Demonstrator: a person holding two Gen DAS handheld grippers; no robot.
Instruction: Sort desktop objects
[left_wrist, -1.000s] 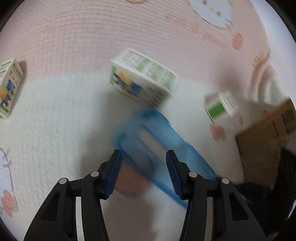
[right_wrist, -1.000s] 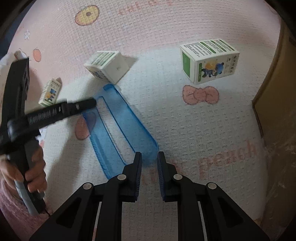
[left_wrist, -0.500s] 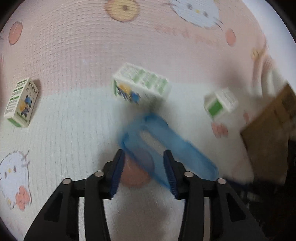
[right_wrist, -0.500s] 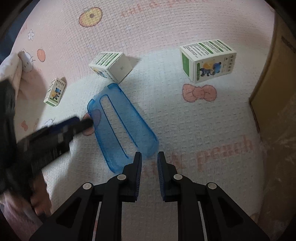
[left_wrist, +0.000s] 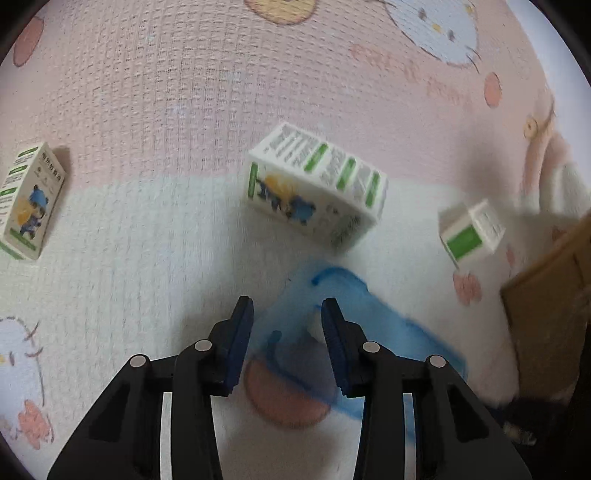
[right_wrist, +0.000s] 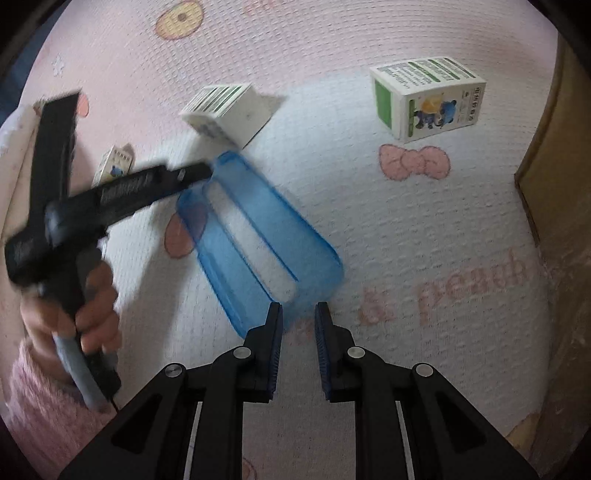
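Down at the left claw, the jaws have just been closing and now stand about half apart, with one end of the translucent blue plastic tray between them; the blur hides whether the pads press on it. Just short of the tray's other end, the right claw is narrowed to a slim gap that holds nothing.

Under the tray lies a waffle-textured blanket, white in the middle and pink further out, printed with a pink bow, a yellow doughnut, cartoon cat faces and the word "peach". Whether it covers a worktop or something else cannot be told.

Just beyond the tray's far end sits a white and green carton with a blue cartoon figure. A second carton of the same kind lies well off to the tray's right, just past the bow. A third, smaller carton lies far to the tray's left, on the pink and white border.

A brown cardboard box wall rises at the blanket's right edge. On the tray's left, in the right wrist view, a hand in a fuzzy pink sleeve grips the left claw's black handle.
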